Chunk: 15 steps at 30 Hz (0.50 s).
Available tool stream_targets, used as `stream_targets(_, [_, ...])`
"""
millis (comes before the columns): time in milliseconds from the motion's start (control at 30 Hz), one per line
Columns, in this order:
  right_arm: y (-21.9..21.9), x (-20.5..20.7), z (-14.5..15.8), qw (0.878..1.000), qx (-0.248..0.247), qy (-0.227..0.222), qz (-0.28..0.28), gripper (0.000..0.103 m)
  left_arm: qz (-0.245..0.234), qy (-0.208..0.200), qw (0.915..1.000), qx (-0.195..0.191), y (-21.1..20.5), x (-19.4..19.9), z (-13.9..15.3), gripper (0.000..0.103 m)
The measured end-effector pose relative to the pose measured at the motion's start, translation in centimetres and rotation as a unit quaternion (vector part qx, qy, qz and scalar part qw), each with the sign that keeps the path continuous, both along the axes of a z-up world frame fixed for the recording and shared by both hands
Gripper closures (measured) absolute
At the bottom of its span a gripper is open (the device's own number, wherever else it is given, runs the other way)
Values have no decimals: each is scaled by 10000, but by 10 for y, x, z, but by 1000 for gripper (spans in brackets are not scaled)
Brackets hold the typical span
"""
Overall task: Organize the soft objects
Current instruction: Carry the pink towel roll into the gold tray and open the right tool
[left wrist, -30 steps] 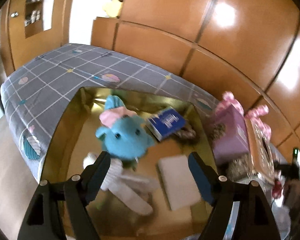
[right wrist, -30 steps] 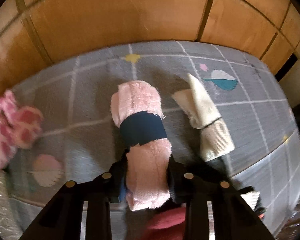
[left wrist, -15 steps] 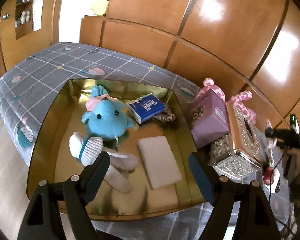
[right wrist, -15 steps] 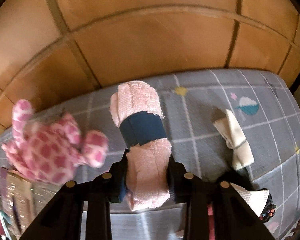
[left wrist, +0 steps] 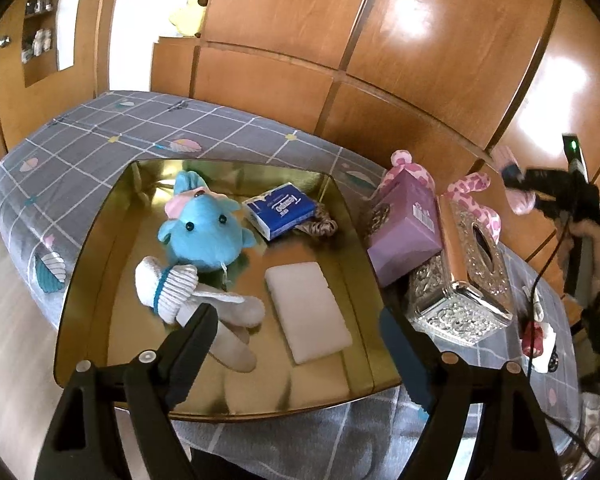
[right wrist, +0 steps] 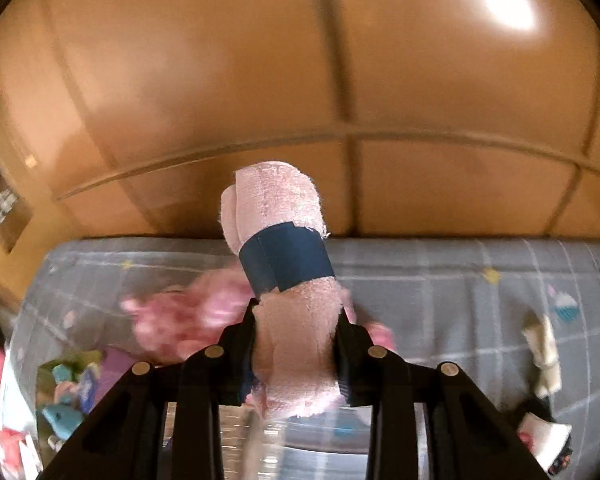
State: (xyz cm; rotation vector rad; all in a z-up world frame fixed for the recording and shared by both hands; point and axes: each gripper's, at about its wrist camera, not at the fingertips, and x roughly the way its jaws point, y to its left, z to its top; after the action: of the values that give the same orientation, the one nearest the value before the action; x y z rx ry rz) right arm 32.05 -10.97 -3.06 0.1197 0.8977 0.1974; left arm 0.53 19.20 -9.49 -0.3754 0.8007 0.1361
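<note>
Two views, differing content. Left wrist view: left tool spread wide, holding nothing, above a gold square tray containing a blue plush toy, striped white sock, blue tissue pack and white folded cloth. Right wrist view only: right tool clamps a rolled pink towel with navy band, lifted above the grey checked bed; blurred.

- The blue tissue pack in the gold tray bears white brand lettering, seen at an angle; it looks like "Tempo", though that reading is not certain.
- The purple box carries a small white label with print too small to read.
- The right wrist view shows no legible writing.
</note>
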Motion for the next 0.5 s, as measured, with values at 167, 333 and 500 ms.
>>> stream_targets(167, [61,-21,5,9949,70,-262,975,72,26,2,10000,14,2,-5,0,19])
stream_targets(333, [112,-55,3,9818,45,-336,1869,72,112,13,9999,23,7,-12,-1,19])
stream_targets(500, [150,-102,-13,9633,-8,-240,2675,72,241,-7,9996,109,11,-20,0,19])
